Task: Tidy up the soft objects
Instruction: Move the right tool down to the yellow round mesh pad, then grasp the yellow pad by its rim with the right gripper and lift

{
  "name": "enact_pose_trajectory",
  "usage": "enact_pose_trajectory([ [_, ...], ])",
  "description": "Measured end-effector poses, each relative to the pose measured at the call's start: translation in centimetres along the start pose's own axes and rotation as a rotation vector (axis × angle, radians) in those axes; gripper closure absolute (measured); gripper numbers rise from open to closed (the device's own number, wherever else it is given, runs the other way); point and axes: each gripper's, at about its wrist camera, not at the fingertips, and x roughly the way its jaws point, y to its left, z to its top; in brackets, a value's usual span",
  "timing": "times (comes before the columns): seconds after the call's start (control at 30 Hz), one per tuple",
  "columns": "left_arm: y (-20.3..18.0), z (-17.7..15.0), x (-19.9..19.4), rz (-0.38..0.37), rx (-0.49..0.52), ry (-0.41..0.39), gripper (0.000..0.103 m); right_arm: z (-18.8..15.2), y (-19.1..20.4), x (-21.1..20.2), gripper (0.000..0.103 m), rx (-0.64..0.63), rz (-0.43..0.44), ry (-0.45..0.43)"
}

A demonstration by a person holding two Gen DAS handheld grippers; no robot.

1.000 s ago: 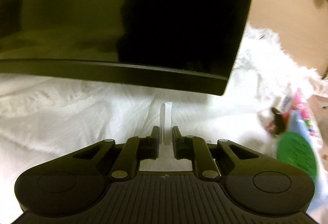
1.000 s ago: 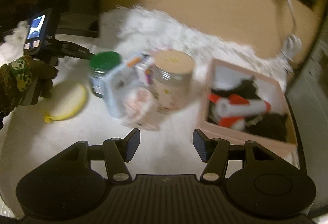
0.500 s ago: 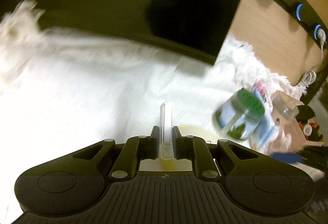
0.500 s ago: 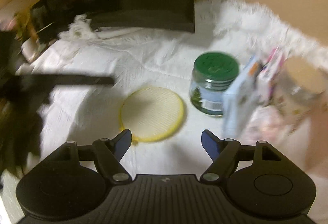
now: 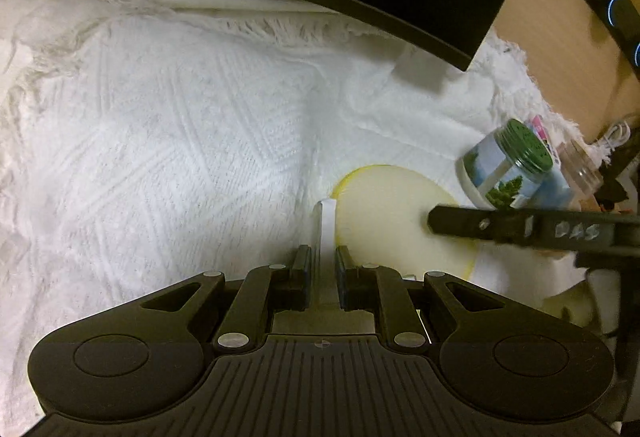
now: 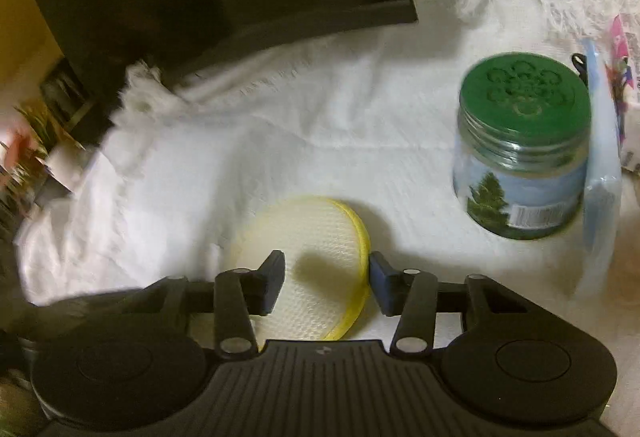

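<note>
Yellow-rimmed round pad (image 6: 312,261) lies flat on the white blanket (image 5: 180,141), left of the green-lidded jar (image 6: 524,149). Right gripper (image 6: 326,283) spread, jaws straddling the pad's right half, not clamping. Left gripper (image 5: 320,269) pressed together beside the pad's left edge, holding nothing.

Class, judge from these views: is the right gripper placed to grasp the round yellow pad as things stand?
Probably yes: the right gripper is open, its fingers straddle the yellow pad, and nothing lies between them.
</note>
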Motion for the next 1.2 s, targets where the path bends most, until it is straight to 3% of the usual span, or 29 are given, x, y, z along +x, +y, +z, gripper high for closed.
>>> enact_pose_trajectory([
  [0.1,0.2,0.1,0.2,-0.004,-0.009,-0.003,0.088,0.8,0.0,-1.4,0.060,0.018,0.122,-0.043],
  [0.2,0.5,-0.1,0.2,-0.017,-0.022,-0.003,0.088,1.6,-0.3,-1.3,0.060,0.045,0.219,-0.027],
  [0.27,0.8,-0.2,0.2,-0.029,-0.035,-0.005,0.088,1.8,-0.2,0.4,0.060,0.039,0.166,0.024],
  [0.37,1.2,-0.3,0.2,-0.039,-0.059,-0.006,0.088,1.6,-0.3,2.8,0.076,0.029,0.100,0.114],
  [0.43,0.9,-0.2,-0.1,-0.032,-0.062,-0.012,0.088,1.7,-0.5,2.3,0.082,0.047,0.117,0.104],
  [0.57,0.2,1.7,-1.3,-0.040,-0.048,-0.070,0.088,3.5,0.2,-1.1,0.089,-0.005,0.088,0.027],
  [0.8,-3.3,9.5,-1.7,-0.057,0.026,-0.209,0.088,8.9,-1.2,-9.2,0.089,-0.034,-0.002,-0.126],
  [0.97,-8.1,12.3,-0.9,-0.144,0.050,-0.246,0.088,10.7,-3.8,-16.6,0.089,-0.032,-0.101,-0.258],
  [1.2,-17.8,12.1,1.3,-0.324,0.145,-0.203,0.088,10.0,-8.4,-25.2,0.089,-0.027,-0.260,-0.384],
])
